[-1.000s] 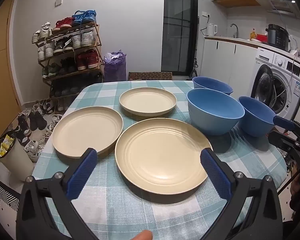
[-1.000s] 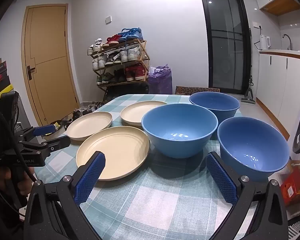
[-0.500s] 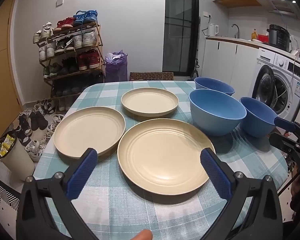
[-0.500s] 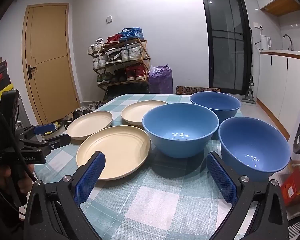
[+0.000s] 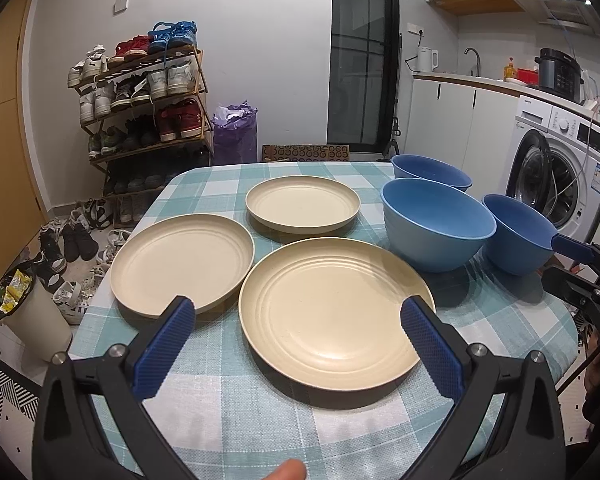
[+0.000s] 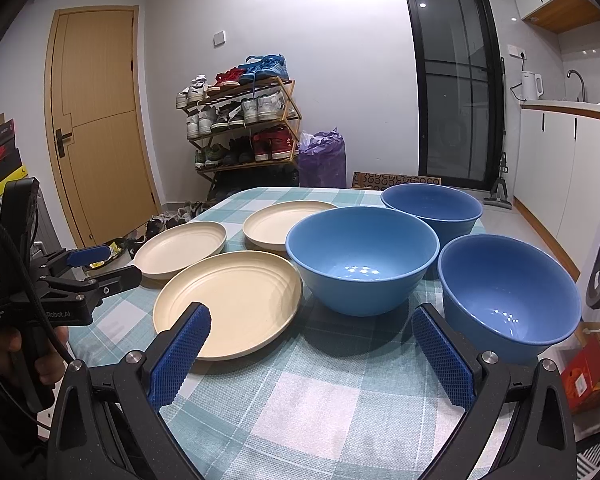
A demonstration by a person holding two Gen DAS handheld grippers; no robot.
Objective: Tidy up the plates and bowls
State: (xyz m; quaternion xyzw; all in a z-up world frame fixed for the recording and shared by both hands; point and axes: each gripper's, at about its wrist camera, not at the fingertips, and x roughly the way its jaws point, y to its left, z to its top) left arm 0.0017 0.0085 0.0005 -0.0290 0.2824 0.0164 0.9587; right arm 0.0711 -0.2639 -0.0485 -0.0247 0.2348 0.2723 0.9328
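Observation:
Three cream plates lie on the checked tablecloth: a large near plate, a left plate and a smaller far plate. Three blue bowls stand to the right: a middle bowl, a far bowl and a near right bowl. My left gripper is open and empty above the near plate's front edge. My right gripper is open and empty in front of the middle bowl.
The table is small with rounded corners. A shoe rack and purple bag stand behind it, a bin at left, a washing machine at right. A door is at far left.
The left wrist view has shifted slightly, so the plates and bowls sit a little further right in it. Both grippers stay open and empty; nothing on the table moved.

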